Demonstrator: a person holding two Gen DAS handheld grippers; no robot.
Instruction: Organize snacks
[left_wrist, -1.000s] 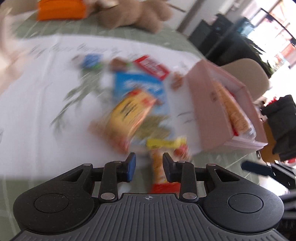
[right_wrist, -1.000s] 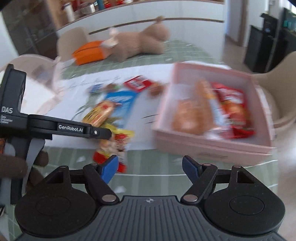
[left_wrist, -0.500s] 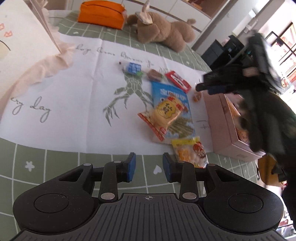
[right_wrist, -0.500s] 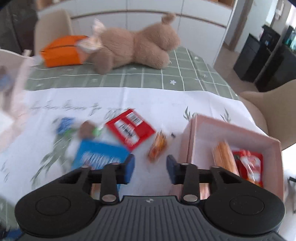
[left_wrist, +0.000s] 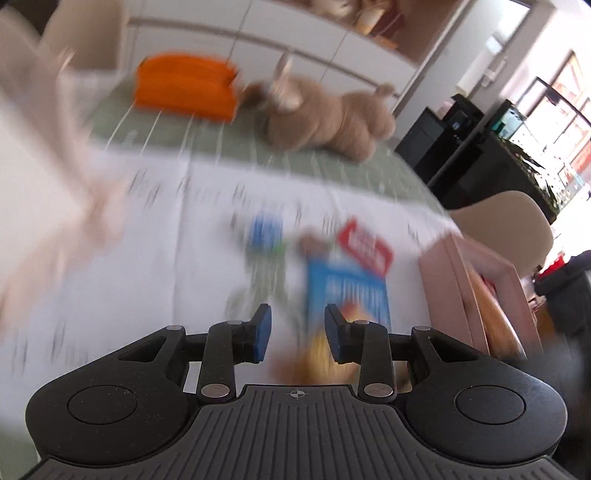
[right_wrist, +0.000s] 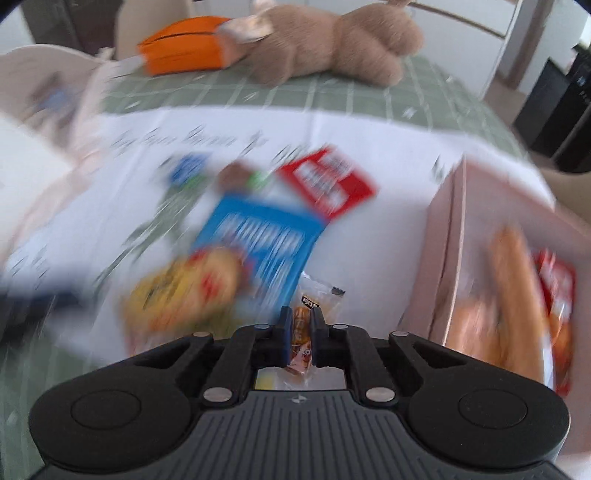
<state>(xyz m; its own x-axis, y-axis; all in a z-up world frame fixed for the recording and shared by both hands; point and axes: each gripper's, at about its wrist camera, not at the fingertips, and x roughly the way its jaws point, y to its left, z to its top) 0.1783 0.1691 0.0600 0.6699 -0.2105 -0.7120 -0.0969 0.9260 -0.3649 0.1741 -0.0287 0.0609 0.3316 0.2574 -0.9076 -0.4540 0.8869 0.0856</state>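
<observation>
My right gripper (right_wrist: 299, 334) has its jaws clamped on one small orange wrapped candy (right_wrist: 301, 332), gripped mid-wrapper so I can carry it, I judge, to the pink box (right_wrist: 443, 258) just right of the jaws. My left gripper (left_wrist: 297, 332) has jaws apart and empty. Ahead of them I count one blue packet (left_wrist: 345, 291), one red packet (left_wrist: 365, 245), one yellow packet (right_wrist: 184, 291); smaller pieces are too blurred to count.

Motion blur smears the blue snack bag (right_wrist: 258, 243), its lettering unreadable; the pink box (right_wrist: 443, 236) runs off the right edge.
</observation>
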